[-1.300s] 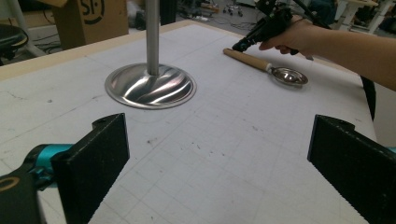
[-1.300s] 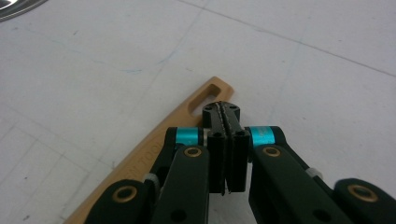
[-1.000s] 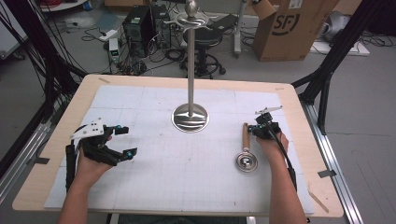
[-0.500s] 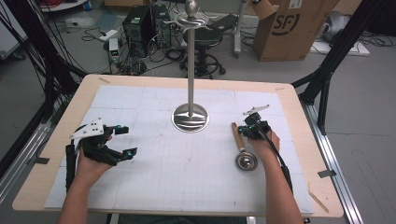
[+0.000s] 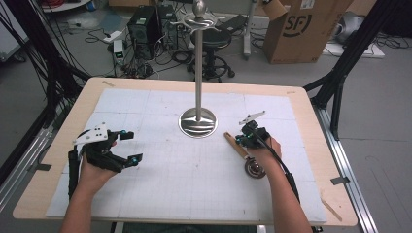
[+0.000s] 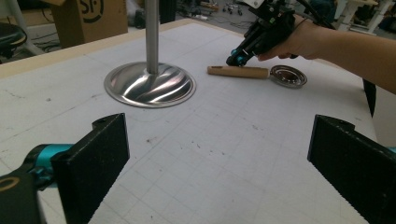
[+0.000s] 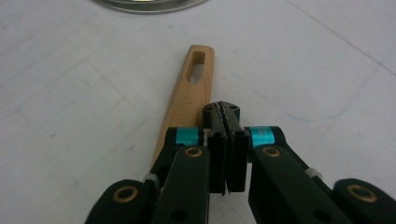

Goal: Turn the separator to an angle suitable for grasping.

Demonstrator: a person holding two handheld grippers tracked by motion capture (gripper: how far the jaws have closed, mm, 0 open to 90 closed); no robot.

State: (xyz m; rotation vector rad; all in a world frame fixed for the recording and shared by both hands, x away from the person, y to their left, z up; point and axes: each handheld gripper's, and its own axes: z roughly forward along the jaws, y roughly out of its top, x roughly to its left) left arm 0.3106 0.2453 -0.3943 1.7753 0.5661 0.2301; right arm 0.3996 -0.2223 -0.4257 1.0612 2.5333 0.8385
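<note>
Forearms reach in from the near edge of the surface [image 5: 145, 97], one on each side. Left hand-held gripper [image 5: 127, 146] rests low at the left, pointing right, its jaws spread wide apart and empty. Right hand-held gripper [image 5: 239, 141] angles down over the wooden handle of a strainer [image 5: 245, 158], jaws pressed together on nothing, tips just above the handle. That strainer lies flat, just right of the stand [image 5: 197, 121].

Glossy polished metal stand [image 5: 197, 121], smooth pale wooden handle [image 7: 191, 88], shiny metal strainer bowl [image 6: 289, 76], matt white gridded mat [image 5: 194, 174]
</note>
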